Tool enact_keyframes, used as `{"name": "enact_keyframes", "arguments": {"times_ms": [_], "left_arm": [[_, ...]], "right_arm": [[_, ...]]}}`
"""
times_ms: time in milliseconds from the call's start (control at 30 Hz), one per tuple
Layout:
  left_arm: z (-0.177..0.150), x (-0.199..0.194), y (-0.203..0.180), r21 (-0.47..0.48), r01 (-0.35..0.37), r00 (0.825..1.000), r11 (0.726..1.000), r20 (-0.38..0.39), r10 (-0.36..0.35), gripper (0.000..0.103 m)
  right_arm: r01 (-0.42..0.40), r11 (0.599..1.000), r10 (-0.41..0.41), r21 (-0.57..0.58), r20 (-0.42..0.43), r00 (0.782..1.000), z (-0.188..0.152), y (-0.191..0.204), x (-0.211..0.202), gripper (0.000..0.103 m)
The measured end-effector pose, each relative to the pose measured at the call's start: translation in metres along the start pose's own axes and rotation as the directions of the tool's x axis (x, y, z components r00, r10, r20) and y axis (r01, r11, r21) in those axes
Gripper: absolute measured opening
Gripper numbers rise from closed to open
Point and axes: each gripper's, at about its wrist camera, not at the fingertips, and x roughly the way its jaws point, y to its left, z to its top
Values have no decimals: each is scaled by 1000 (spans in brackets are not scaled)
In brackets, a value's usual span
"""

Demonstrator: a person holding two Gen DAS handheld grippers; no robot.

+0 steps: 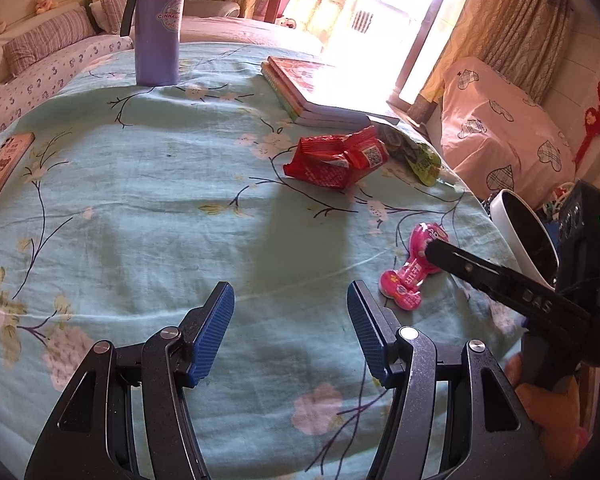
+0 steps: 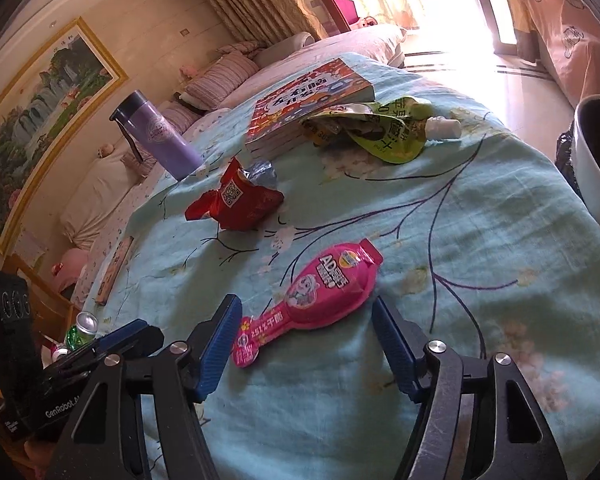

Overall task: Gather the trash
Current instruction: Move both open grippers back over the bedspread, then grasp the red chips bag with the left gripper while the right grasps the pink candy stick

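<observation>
Right gripper [image 2: 304, 344] spread wide, blue fingers [image 2: 216, 350] flanking the pink wrapper [image 2: 316, 300] flat on the floral tablecloth [image 2: 480, 240], not clamping it. Left gripper [image 1: 290, 332] open too, over bare cloth. Farther off: red wrapper [image 2: 236, 200], green pouch [image 2: 384, 130] against the books [image 2: 304, 96], purple bottle [image 2: 160, 136], white bin [image 2: 596, 168] at the table edge.

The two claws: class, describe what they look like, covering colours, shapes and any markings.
Each claw, left claw and right claw, has two flat, ribbed blue pads on speckled dark-grey metal arms with triangular cut-outs and round silver rivets. From the left wrist view, the right claw's side is black, with pale lettering and a small green light. From the right wrist view, the left body reads "GenRobot".
</observation>
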Motion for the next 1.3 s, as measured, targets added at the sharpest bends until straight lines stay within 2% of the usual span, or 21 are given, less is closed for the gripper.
{"name": "enact_keyframes", "arguments": {"times_ms": [33,67,100,267,400,567,667,767,833,900,933,1000,1100,1300], "left_arm": [[1,1,0,-1,-1,1000,1000,-1,1,60],[2,1,1,-3,0,1000,1000,-1,0,60],[3,2,0,-5,1,1000,1000,-1,-1,60],[15,9,-7,2,6,1000,1000,4,-6,64],[29,15,-22,48,3,1000,999,27,-4,70],[54,24,-46,161,-57,995,985,93,42,84],[66,34,-58,219,-163,978,962,163,129,87],[72,47,-67,262,-153,981,953,156,114,87],[72,58,-73,284,-176,979,943,147,139,87],[71,70,-76,290,-174,983,941,105,150,69],[70,78,-74,285,-156,988,946,62,144,48],[70,85,-68,252,-141,990,957,29,139,45],[66,81,-58,210,-102,995,972,15,101,43],[43,50,-46,118,-23,1000,993,8,23,42]], "right_arm": [[17,1000,-17,-5,1,1000,2,2,4,55],[35,999,-35,-11,2,999,4,3,6,38],[48,999,-48,-14,-6,999,6,3,10,30],[22,1000,-22,0,-3,1000,12,-2,7,19],[-3,1000,3,9,1,1000,13,-16,-9,16],[1,998,0,58,-4,1000,22,-48,-25,15],[22,995,-22,99,-2,1000,30,-66,-28,16],[56,992,-58,110,9,998,32,-72,-22,21],[34,992,-36,119,14,999,31,-72,-16,27],[34,993,-37,115,19,999,30,-67,-13,30],[39,993,-42,108,21,999,31,-63,-12,32],[23,993,-25,116,18,1000,30,-60,-11,42],[26,994,-29,109,27,999,27,-55,-12,51],[117,992,-118,37,23,993,17,-35,-13,55]]}}
